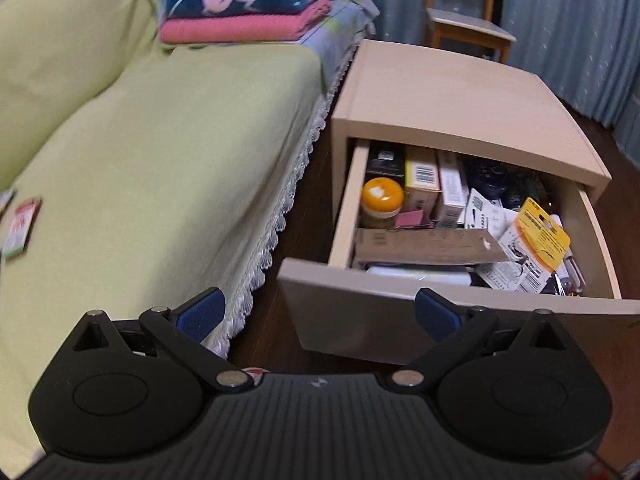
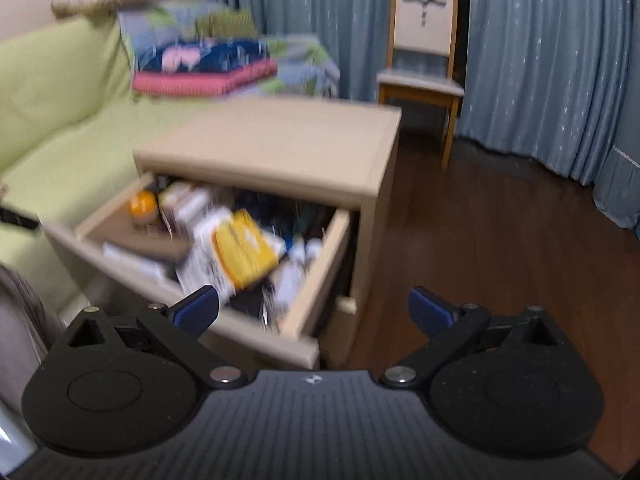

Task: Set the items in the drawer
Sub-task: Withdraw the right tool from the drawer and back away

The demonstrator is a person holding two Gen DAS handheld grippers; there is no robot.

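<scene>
The light wood drawer (image 1: 344, 216) of a bedside cabinet (image 1: 452, 92) is pulled out and crammed with several boxes, a yellow-lidded jar (image 1: 382, 196), a brown flat carton (image 1: 428, 246) and a yellow blister pack (image 1: 542, 236). My left gripper (image 1: 320, 312) hangs open and empty in front of the drawer's front panel. On the green sofa seat at far left lies a small red and green packet (image 1: 20, 228). My right gripper (image 2: 314, 310) is open and empty, near the drawer's (image 2: 304, 300) right front corner; that view is blurred. The yellow pack (image 2: 244, 246) shows there too.
A green sofa (image 1: 140, 168) with a lace-edged cover stands left of the cabinet, folded pink and navy blankets (image 1: 248, 8) at its far end. A wooden chair (image 2: 420, 68) stands by blue curtains. Dark wood floor (image 2: 500, 240) lies right of the cabinet.
</scene>
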